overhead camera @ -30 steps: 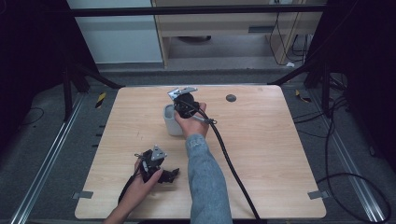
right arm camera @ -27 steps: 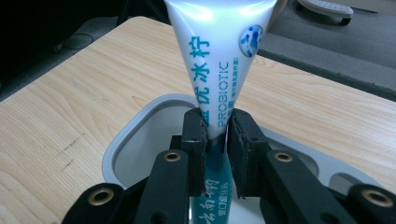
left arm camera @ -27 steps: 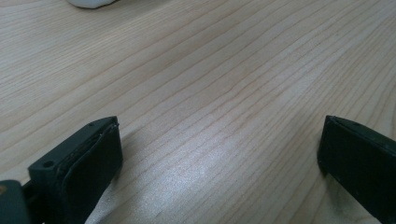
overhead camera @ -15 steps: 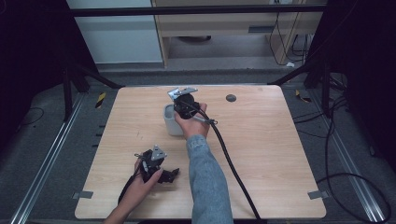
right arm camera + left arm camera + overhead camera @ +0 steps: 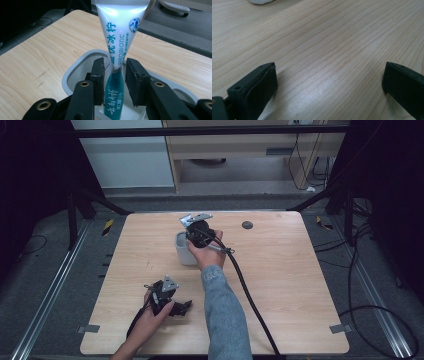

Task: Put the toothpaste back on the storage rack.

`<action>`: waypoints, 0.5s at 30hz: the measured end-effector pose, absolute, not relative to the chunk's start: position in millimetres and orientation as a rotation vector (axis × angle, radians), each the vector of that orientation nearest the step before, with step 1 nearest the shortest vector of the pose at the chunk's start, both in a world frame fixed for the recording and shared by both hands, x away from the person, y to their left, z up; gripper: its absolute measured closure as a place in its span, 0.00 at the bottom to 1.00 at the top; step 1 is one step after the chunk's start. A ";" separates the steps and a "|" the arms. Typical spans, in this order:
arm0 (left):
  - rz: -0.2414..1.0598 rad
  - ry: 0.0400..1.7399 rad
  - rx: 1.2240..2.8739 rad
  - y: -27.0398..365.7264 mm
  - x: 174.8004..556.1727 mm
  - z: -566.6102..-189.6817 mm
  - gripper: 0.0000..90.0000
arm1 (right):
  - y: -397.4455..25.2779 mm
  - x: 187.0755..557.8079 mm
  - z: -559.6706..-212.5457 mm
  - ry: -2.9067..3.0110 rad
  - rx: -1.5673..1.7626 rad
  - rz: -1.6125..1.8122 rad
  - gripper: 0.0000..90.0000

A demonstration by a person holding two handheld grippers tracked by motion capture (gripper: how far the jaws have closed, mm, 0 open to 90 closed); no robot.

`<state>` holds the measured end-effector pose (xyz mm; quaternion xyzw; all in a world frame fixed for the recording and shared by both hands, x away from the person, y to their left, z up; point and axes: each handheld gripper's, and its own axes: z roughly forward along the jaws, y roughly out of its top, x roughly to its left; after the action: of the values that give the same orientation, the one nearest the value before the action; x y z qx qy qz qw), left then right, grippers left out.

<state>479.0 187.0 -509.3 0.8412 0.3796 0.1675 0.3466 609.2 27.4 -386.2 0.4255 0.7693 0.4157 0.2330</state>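
Observation:
A white and teal toothpaste tube (image 5: 120, 30) stands upright, cap end down, inside a grey cup (image 5: 72, 72). My right gripper (image 5: 115, 62) straddles the tube just above the cup rim, its jaws close on either side with a thin gap showing on each, so it is open. In the high view the cup (image 5: 181, 251) sits at the table's middle back with the right gripper (image 5: 197, 232) over it. Near the front left edge, the left gripper (image 5: 182, 307) rests low over the table. Its jaws stand wide apart over bare wood (image 5: 329, 67).
A small black disc (image 5: 247, 225) lies on the wooden table (image 5: 300, 285) at the back, right of the cup. The right gripper's thick black cable (image 5: 250, 295) trails across the table toward the front edge. A white rounded object (image 5: 262, 1) sits ahead of the left gripper.

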 end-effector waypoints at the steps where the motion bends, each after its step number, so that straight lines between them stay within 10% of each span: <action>1: 0.433 0.984 2.183 187.1 479.0 -509.2 0.00 | 26.9 608.4 -385.6 2.112 1.169 1.142 0.74; 15: 0.433 0.983 2.185 186.7 479.3 -509.1 0.00 | 4.4 596.1 -379.9 2.077 1.195 1.157 0.58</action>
<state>479.3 186.7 -509.1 0.8421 0.3788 0.1668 0.3459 596.1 4.4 -379.9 0.4364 0.7581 0.4222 0.2381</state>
